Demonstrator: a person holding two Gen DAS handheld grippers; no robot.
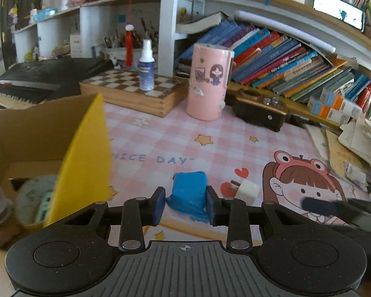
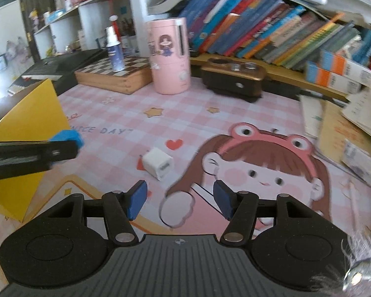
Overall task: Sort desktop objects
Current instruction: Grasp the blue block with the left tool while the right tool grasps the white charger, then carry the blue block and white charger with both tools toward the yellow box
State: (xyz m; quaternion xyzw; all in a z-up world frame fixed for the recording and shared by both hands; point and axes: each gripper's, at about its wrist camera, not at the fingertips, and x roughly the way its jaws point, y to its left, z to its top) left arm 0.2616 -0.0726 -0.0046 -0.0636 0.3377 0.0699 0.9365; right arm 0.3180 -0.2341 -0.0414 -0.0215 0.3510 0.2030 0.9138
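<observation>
My left gripper (image 1: 186, 204) is shut on a crumpled blue lump (image 1: 189, 195), held just above the pink checked desk mat (image 1: 210, 133). In the right wrist view the same blue lump (image 2: 68, 136) shows at the tip of the left gripper, beside the yellow flap. A white charger plug (image 1: 246, 189) lies on the mat just right of the left gripper. My right gripper (image 2: 179, 199) stands open with nothing between its fingers, and the white charger plug (image 2: 158, 163) lies a little ahead of it, slightly left.
An open cardboard box with a yellow flap (image 1: 82, 158) stands at the left, holding several items. A pink cylinder (image 1: 209, 81), a wooden chessboard box (image 1: 133, 91) with a spray bottle (image 1: 146, 68), a brown box (image 1: 259, 110), rows of books and loose papers (image 1: 353, 143) border the mat.
</observation>
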